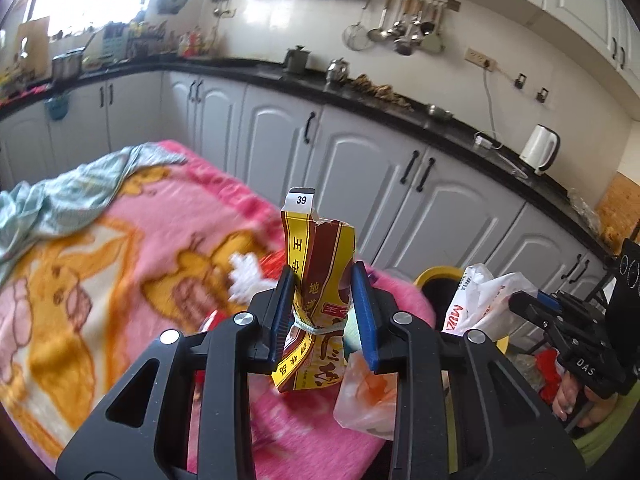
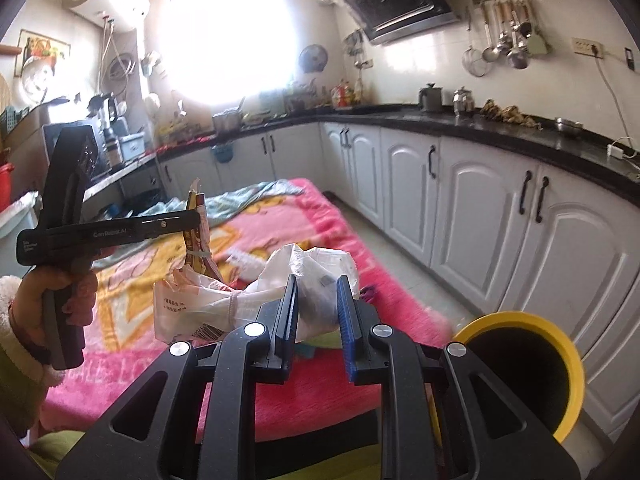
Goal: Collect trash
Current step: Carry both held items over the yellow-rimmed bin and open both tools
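My left gripper (image 1: 322, 276) is shut on a crushed yellow and brown carton (image 1: 318, 276) tied with a rubber band, held above the pink blanket (image 1: 100, 280). It also shows in the right wrist view (image 2: 198, 220), at the left. My right gripper (image 2: 318, 282) is shut on a crumpled white plastic bag (image 2: 240, 300), held above the blanket's near edge. That bag appears in the left wrist view (image 1: 480, 300) at the right. A yellow-rimmed bin (image 2: 528, 364) with a dark inside stands on the floor at the lower right, beside the blanket.
A clear plastic bag with orange bits (image 1: 366, 396) and red-and-white scraps (image 1: 248, 276) lie on the blanket. A green cloth (image 1: 60, 200) lies at its far end. White cabinets (image 2: 480, 208) under a black counter (image 2: 520, 136) line the right side.
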### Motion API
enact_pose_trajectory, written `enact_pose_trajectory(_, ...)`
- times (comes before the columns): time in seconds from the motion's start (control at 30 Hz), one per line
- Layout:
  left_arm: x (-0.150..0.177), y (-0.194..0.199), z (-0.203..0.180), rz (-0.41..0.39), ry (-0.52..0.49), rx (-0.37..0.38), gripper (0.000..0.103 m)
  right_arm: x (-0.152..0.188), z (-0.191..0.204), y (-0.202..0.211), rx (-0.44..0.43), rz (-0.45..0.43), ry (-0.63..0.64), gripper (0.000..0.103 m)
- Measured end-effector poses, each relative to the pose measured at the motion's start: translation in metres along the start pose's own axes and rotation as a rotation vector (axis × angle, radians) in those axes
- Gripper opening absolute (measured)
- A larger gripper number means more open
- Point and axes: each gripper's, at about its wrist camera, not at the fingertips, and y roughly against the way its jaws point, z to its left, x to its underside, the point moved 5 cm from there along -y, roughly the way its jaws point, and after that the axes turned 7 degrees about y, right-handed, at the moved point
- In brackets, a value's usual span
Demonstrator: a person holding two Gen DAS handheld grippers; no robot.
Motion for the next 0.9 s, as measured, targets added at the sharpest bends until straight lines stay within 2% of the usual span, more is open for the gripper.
enact_pose_trajectory(0.27, -0.025, -0.022, -0.058, -0.011, -0.065, 0.073, 0.022, -0.008, -0.051, 0.033, 0.092, -0.054, -0.051, 0.018)
enact_pose_trajectory(0.53, -0.036, -0.060, -0.146, 0.005, -0.165, 0.178, 0.022, 0.004, -0.118, 0.074, 0.224, -0.077, -0.131, 0.018)
enact_pose_trajectory(0.77, -0.023, -0.106, -0.212, 0.044, -0.210, 0.270, 0.022, 0.029, -0.176, 0.108, 0.347, -0.061, -0.196, 0.018)
enact_pose_trajectory(0.9, -0.008, -0.130, -0.234, 0.079, -0.230, 0.299, 0.022, 0.046, -0.198, 0.114, 0.395, -0.034, -0.224, 0.018)
